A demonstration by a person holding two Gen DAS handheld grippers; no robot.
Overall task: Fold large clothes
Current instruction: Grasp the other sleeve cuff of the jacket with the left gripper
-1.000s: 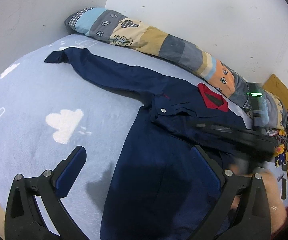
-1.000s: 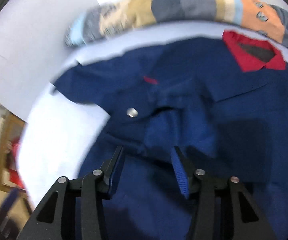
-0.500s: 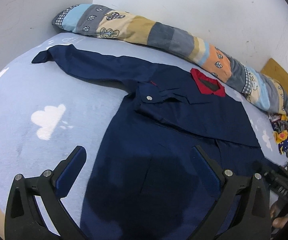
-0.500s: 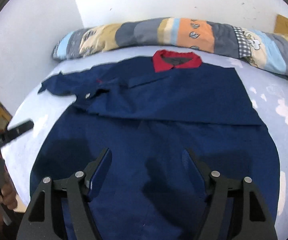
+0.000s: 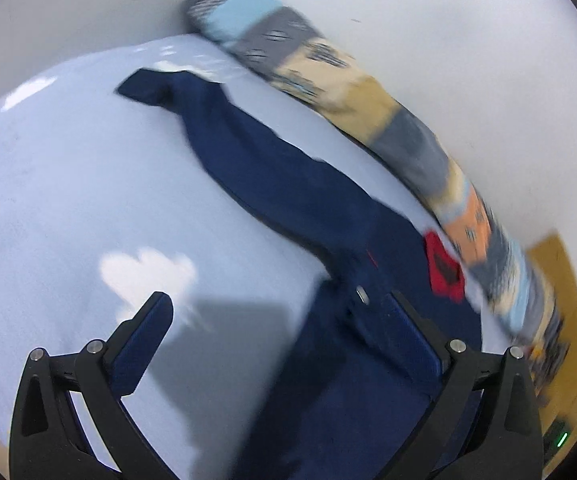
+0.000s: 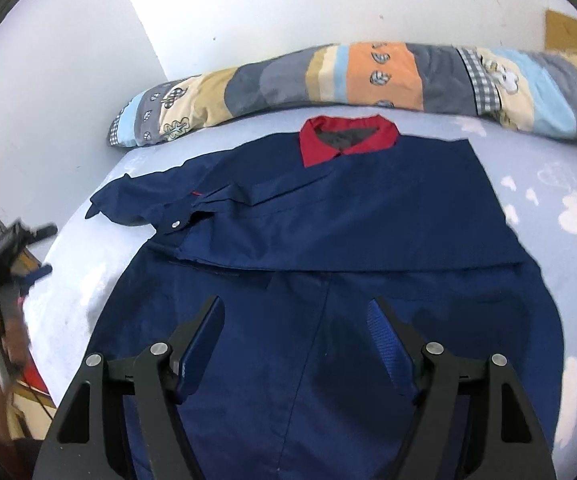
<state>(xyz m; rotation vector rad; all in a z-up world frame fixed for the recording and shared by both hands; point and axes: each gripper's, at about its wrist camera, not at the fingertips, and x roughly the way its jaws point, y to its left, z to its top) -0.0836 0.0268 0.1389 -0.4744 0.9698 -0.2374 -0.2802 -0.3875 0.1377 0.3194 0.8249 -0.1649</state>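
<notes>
A large navy jacket (image 6: 328,240) with a red collar (image 6: 348,138) lies flat on a light blue bed sheet (image 6: 88,280). Its right sleeve is folded across the chest; its left sleeve (image 5: 248,160) stretches out toward the bed's corner. My left gripper (image 5: 276,320) is open and empty, above the sheet beside the jacket's left edge, near the armpit. It also shows at the left of the right wrist view (image 6: 4,248), blurred. My right gripper (image 6: 296,328) is open and empty, above the jacket's lower middle.
A long patchwork bolster pillow (image 6: 368,76) lies along the white wall behind the jacket. The sheet has white cloud prints (image 5: 144,276). A wooden board (image 5: 560,280) and a patterned cloth pile stand at the right. The bed's edge is at the left.
My left gripper has swung left toward the outstretched sleeve, with motion blur. My right gripper has stayed open over the jacket's lower part and drawn slightly closer.
</notes>
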